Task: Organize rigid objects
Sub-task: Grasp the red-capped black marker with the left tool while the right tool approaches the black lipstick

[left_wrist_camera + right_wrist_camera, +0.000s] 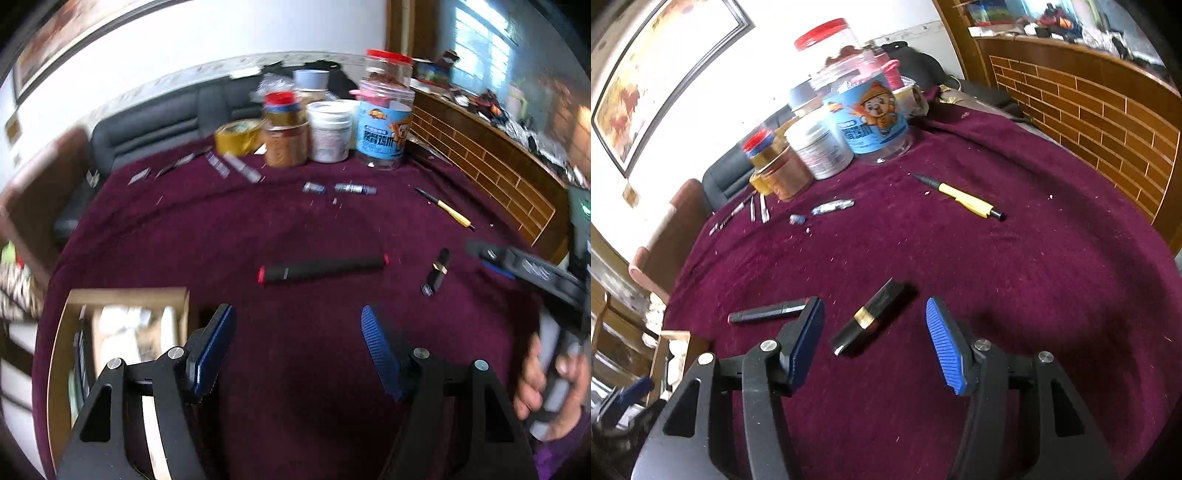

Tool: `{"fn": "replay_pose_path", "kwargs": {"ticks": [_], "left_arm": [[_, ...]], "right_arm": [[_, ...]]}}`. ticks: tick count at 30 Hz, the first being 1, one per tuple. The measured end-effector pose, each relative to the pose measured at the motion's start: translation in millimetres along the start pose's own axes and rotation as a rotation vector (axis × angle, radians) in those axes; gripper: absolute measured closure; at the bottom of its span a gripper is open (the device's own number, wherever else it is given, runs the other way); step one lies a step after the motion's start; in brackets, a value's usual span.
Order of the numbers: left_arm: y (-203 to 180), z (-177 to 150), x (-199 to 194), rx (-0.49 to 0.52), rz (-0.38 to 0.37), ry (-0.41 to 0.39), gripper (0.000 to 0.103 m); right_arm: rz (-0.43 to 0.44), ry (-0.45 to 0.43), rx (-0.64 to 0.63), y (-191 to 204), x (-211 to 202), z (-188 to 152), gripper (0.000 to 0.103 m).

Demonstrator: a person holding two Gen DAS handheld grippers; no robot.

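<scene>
1. Blue-padded right gripper (875,334) hangs spread wide, empty, a black-and-gold lipstick (870,319) lying between its fingers on the maroon cloth (1034,295).
2. Left gripper (297,343), likewise spread, hovers near a black marker (323,268).
3. Yellow pen (964,201) lies farther right; jars (864,110) stand far.

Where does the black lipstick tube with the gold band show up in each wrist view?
Left wrist: lipstick tube at right of centre, beyond the open left tool.
Right wrist: lipstick tube low centre, between the open right tool's fingers.
Shared landmark: yellow pen.
</scene>
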State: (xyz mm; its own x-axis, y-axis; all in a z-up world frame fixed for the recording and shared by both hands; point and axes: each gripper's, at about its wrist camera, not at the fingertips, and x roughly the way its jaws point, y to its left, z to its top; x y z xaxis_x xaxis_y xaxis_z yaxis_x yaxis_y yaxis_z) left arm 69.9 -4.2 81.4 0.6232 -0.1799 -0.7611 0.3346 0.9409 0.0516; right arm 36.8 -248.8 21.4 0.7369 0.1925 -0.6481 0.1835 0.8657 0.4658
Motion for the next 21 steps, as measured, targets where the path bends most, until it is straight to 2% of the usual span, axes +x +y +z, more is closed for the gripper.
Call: {"fn": "replay_pose_path", "kwargs": {"ticks": [5,6,11,14,15,17,21], "left_arm": [[-24.7,19.0,67.8,0.271,0.095,0.061,0.038],[-27.0,19.7,77.2,0.303,0.104,0.069,0.038],[-31.4,26.5,115.1,0.362,0.023,0.148,0.037],[-28.8,29.6,120.4,0.328,-0.007,0.150,0.036],[-26.3,29.7,120.9,0.305,-0.023,0.171,0.040],[-24.7,29.6,118.8,0.268,-0.121,0.221,0.088],[-40.0,17.9,108.9,0.284,-0.108,0.248,0.092]], "right_arm": [[0.165,0.082,0.143,-30.3,16.7,-6.9,0.047],[0.166,0.089,0.159,-33.5,16.2,-7.4,0.047],[0.177,0.113,0.141,-24.9,19.3,-7.7,0.047],[0.169,0.124,0.129,-21.5,23.2,-7.8,0.047],[0.168,0.122,0.127,-21.3,22.8,-7.9,0.047],[0.156,0.109,0.121,-22.9,19.6,-8.1,0.047],[0.123,0.102,0.124,-25.1,19.3,-9.0,0.047]]}}
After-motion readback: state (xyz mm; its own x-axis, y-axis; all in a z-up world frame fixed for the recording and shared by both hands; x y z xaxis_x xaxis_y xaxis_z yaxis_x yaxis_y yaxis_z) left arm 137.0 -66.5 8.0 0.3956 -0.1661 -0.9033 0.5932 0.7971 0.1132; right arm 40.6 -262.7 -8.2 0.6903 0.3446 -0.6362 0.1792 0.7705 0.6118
